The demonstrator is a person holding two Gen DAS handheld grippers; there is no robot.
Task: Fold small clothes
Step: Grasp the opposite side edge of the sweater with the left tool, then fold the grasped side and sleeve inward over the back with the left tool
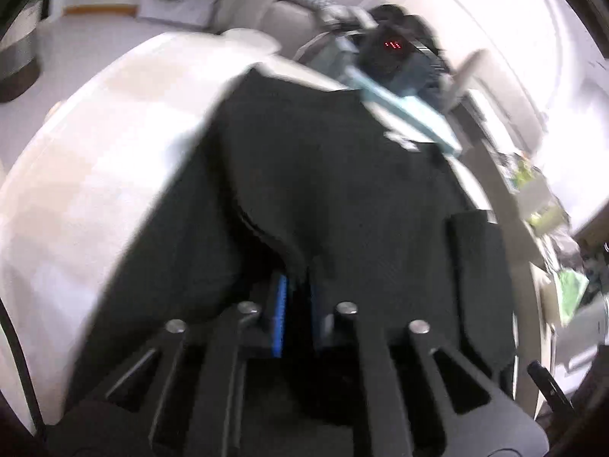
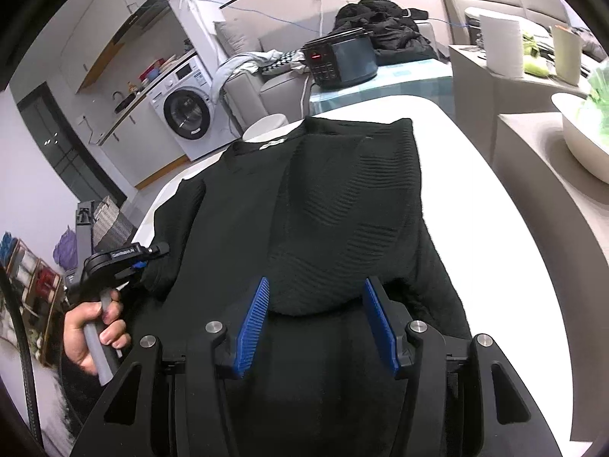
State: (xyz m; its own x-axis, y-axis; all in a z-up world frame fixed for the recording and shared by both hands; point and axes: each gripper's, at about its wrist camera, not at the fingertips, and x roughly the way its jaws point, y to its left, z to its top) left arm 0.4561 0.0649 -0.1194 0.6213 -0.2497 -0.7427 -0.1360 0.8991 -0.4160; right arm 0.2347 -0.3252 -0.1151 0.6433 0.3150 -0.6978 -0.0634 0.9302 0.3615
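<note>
A black knit sweater [image 2: 323,198] lies spread on the white table [image 2: 475,190], with its right side folded over onto its middle. My right gripper [image 2: 316,323] hovers over the near hem, open, its blue pads on either side of the folded flap without pressing it. At the sweater's left edge a hand [image 2: 95,335] holds my left gripper [image 2: 142,262], whose tip is at the left sleeve. In the blurred left wrist view the left gripper [image 1: 297,304] has its blue pads close together, with black cloth of the sweater [image 1: 323,175] pinched between them.
A dark rice cooker [image 2: 342,63] stands on a checked cloth beyond the table's far end. A counter at the right carries a white bowl [image 2: 582,144] and a paper roll [image 2: 500,45]. A washing machine [image 2: 182,108] and a sofa piled with dark clothes [image 2: 384,30] are at the back.
</note>
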